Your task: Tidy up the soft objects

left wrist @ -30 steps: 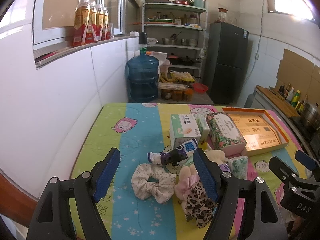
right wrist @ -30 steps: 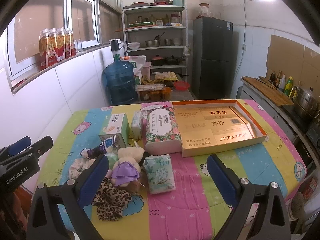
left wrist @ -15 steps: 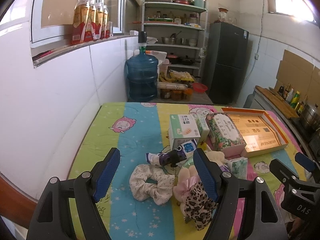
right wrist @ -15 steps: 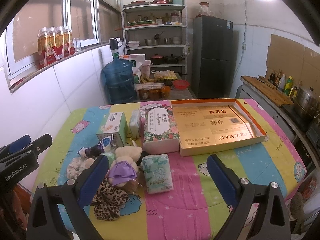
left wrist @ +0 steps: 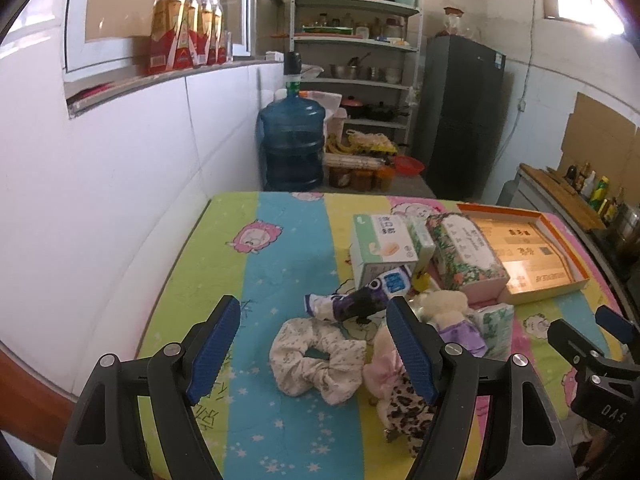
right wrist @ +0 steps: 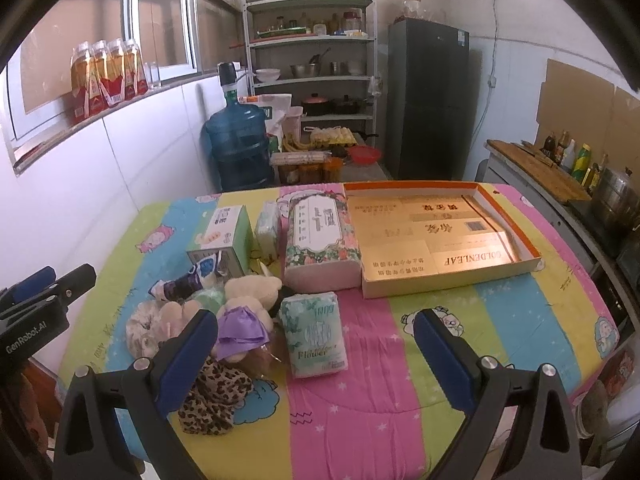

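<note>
Scrunchie of cream floral fabric (left wrist: 316,356), light and limp, lies near the table's (left wrist: 280,248) front edge, framed by the released left gripper (left wrist: 314,348); its bunched rim is best pinched. The right gripper (right wrist: 316,364) is likewise spread, empty.

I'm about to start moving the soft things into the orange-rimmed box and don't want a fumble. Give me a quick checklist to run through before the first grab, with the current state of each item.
1. Left gripper open, nothing held: ok.
2. Right gripper open, nothing held: ok.
3. White scrunchie lies between the left fingers' line, free on top: ok.
4. Green tissue pack lies flat, apart from the floral tissue box: ok.
5. Orange-rimmed box open with room inside: ok.
6. Plush toy free of the leopard scrunchie and its neighbours: not ok, they crowd together.
</note>
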`<state>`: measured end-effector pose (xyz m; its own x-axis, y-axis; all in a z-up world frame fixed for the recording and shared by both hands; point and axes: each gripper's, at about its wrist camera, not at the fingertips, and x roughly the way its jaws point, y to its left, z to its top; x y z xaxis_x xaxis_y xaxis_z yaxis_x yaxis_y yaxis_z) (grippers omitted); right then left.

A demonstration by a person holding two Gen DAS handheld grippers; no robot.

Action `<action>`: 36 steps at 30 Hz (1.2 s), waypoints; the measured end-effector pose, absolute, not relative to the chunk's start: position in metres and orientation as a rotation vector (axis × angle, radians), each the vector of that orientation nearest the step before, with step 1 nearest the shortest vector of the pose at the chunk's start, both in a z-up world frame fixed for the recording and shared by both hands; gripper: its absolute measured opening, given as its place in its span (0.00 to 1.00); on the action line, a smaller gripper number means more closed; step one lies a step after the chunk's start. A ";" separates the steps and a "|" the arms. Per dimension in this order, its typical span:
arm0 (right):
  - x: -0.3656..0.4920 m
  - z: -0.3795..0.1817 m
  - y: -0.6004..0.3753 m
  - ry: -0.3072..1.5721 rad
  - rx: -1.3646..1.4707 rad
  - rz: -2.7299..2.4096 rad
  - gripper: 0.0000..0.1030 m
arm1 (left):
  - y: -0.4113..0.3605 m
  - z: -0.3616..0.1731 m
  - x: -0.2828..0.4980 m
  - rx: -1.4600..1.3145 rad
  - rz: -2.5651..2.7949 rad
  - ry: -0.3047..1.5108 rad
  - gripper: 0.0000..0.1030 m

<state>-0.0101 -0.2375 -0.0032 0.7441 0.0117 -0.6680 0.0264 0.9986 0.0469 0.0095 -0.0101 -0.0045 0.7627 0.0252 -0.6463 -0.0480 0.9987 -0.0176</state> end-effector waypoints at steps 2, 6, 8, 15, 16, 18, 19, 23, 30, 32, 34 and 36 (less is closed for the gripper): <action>-0.007 -0.008 -0.238 0.737 0.052 -0.004 0.97 | -0.006 -0.008 0.010 -0.040 0.040 0.702 0.75; 0.002 -0.023 -0.239 0.762 0.040 0.011 0.97 | -0.002 -0.017 0.011 -0.042 0.029 0.693 0.75; 0.007 -0.033 -0.240 0.788 0.042 0.017 0.97 | 0.002 -0.025 0.012 -0.049 0.013 0.707 0.75; 0.027 -0.063 -0.246 0.844 0.066 0.037 0.97 | 0.010 -0.054 0.017 -0.051 0.001 0.727 0.75; 0.029 -0.066 -0.247 0.850 0.068 0.037 0.97 | 0.011 -0.058 0.018 -0.047 0.004 0.729 0.75; 0.035 -0.073 -0.249 0.865 0.067 0.025 0.97 | 0.014 -0.065 0.021 -0.047 0.003 0.738 0.75; 0.036 -0.075 -0.250 0.871 0.069 0.023 0.97 | 0.016 -0.070 0.022 -0.052 0.001 0.742 0.75; 0.046 -0.084 -0.252 0.898 0.080 0.032 0.97 | 0.021 -0.087 0.033 -0.059 0.003 0.785 0.75; 0.063 -0.095 -0.245 0.939 0.055 0.051 0.95 | 0.033 -0.119 0.062 -0.065 0.035 0.850 0.73; 0.068 -0.099 -0.245 0.958 0.065 0.061 0.88 | 0.032 -0.128 0.069 -0.058 0.020 0.871 0.66; 0.073 -0.101 -0.247 0.985 0.082 0.056 0.75 | 0.032 -0.138 0.075 -0.067 -0.013 0.894 0.61; 0.077 -0.106 -0.250 1.028 0.099 0.053 0.61 | 0.032 -0.147 0.079 -0.082 -0.074 0.900 0.57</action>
